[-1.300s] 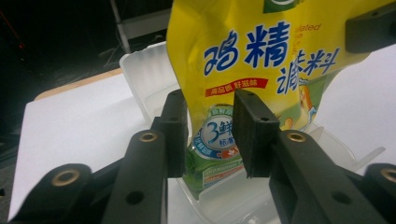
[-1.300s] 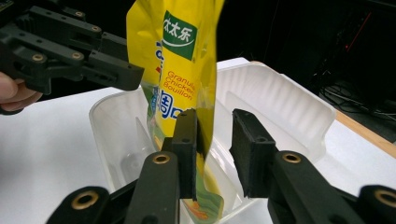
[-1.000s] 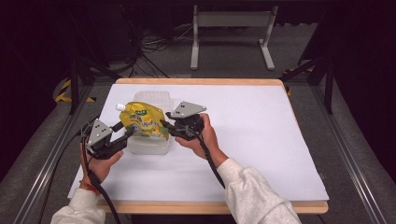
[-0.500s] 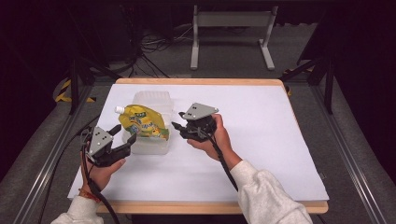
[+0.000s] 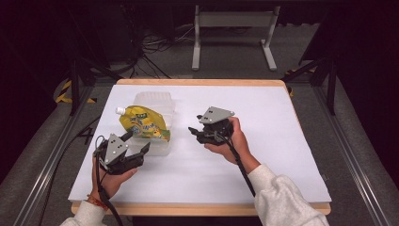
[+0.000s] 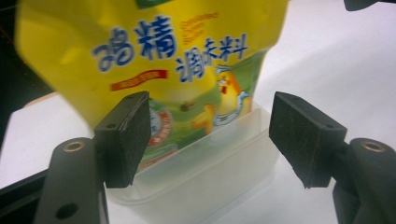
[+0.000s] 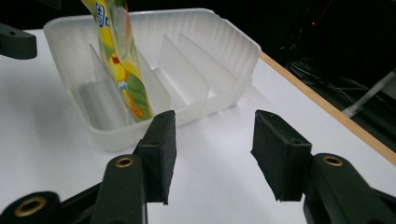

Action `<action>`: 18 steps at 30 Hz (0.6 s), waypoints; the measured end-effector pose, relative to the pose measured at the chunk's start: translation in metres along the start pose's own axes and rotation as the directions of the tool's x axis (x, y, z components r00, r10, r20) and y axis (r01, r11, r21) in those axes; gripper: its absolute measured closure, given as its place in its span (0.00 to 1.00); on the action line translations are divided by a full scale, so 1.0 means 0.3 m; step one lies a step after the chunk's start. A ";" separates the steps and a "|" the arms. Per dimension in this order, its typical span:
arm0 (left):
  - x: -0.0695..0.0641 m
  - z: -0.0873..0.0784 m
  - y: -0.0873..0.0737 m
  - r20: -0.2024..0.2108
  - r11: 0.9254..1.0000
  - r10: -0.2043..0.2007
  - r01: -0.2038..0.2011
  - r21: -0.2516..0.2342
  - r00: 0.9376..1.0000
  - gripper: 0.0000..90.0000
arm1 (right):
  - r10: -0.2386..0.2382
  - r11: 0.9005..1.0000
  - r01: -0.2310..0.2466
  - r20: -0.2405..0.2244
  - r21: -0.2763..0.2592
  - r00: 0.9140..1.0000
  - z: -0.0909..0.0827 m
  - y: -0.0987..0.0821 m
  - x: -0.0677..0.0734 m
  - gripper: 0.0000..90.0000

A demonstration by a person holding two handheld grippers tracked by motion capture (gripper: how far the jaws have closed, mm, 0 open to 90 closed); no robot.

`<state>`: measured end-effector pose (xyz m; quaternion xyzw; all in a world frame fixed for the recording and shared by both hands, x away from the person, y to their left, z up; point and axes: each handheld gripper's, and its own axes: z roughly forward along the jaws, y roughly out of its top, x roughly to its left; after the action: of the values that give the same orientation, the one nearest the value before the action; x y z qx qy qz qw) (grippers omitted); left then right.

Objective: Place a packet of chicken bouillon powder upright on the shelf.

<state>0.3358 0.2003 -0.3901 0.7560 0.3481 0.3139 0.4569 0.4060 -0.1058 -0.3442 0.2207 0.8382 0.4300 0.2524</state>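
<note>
You can read blue Chinese characters, 鸡精调味料, across the yellow pouch [image 6: 154,51] in the left gripper view. Under them sits a red banner with small print, too blurred to read. A cartoon chick is drawn beside it.

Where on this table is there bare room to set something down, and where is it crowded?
The white table is bare right of the right gripper to its edge, and along the far strip behind the clear divided tray. The gap between the two grippers is also open. The near-left is crowded: the yellow seasoning pouch stands in the tray, with the left gripper just in front.
</note>
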 end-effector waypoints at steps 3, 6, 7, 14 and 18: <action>-0.019 0.012 0.000 0.017 1.000 0.005 -0.006 0.007 1.000 0.32 | -0.021 1.000 0.020 0.011 0.019 1.000 -0.024 -0.023 -0.013 0.53; -0.033 0.019 0.002 0.023 1.000 0.020 -0.020 0.011 1.000 0.31 | -0.020 0.999 0.020 0.012 0.037 1.000 -0.047 -0.046 -0.028 0.51; -0.037 0.020 0.003 0.028 1.000 0.026 -0.026 0.017 0.999 0.30 | -0.022 0.999 0.022 0.010 0.042 1.000 -0.052 -0.051 -0.031 0.51; -0.078 0.026 -0.001 0.057 0.997 0.059 -0.061 0.041 0.997 0.26 | -0.051 0.997 0.049 0.031 0.066 0.998 -0.108 -0.096 -0.050 0.48; -0.098 0.031 -0.002 0.081 0.995 0.077 -0.081 0.050 0.994 0.24 | -0.058 0.996 0.054 0.045 0.075 0.997 -0.136 -0.119 -0.057 0.45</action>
<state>0.3266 0.1721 -0.3988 0.7929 0.3078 0.2920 0.4374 0.3889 -0.1598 -0.3495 0.2163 0.8533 0.3863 0.2756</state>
